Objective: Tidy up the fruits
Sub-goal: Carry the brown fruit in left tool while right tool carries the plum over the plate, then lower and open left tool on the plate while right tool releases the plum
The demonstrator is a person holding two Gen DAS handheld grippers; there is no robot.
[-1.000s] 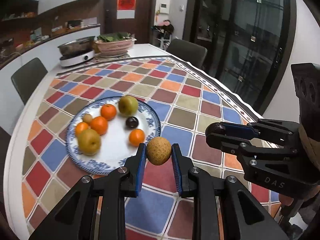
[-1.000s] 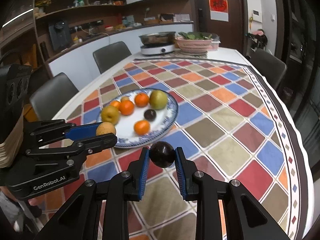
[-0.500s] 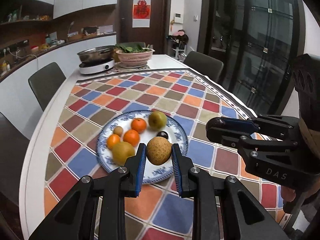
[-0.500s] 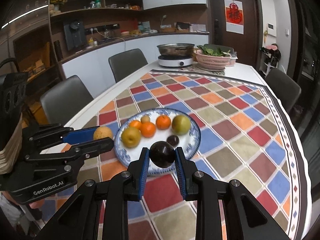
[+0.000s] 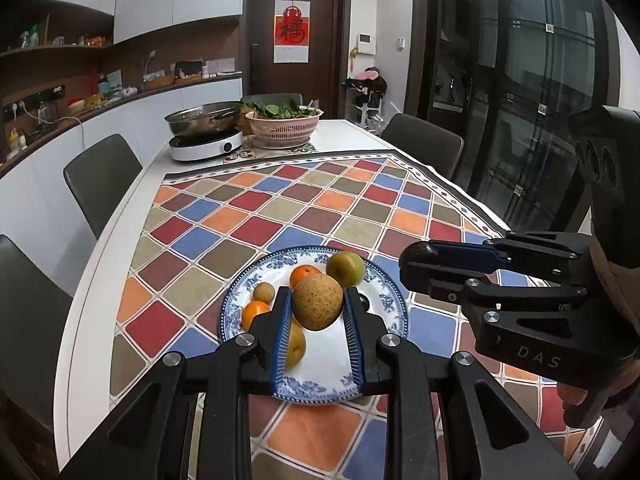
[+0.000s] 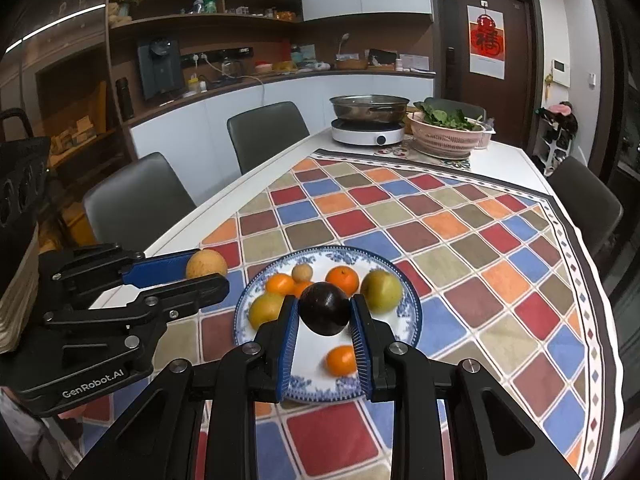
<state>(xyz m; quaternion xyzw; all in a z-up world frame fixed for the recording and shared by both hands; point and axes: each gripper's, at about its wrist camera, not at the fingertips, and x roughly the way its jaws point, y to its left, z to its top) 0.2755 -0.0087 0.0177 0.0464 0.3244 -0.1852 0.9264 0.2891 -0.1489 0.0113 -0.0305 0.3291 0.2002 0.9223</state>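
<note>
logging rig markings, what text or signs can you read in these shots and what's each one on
"DAS": side of the right gripper.
"GenRobot.AI": side of the left gripper.
"福": red poster on the door.
Labels on the shelf items: too small to read.

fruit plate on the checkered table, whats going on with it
A person holds a gripper in each hand above the blue-and-white plate of fruit. The left gripper is shut on a speckled brown fruit; the right gripper is shut on a dark round fruit. Both fruits are in the air, not on the plate. Oranges and yellow-green fruits already lie on it.
</note>
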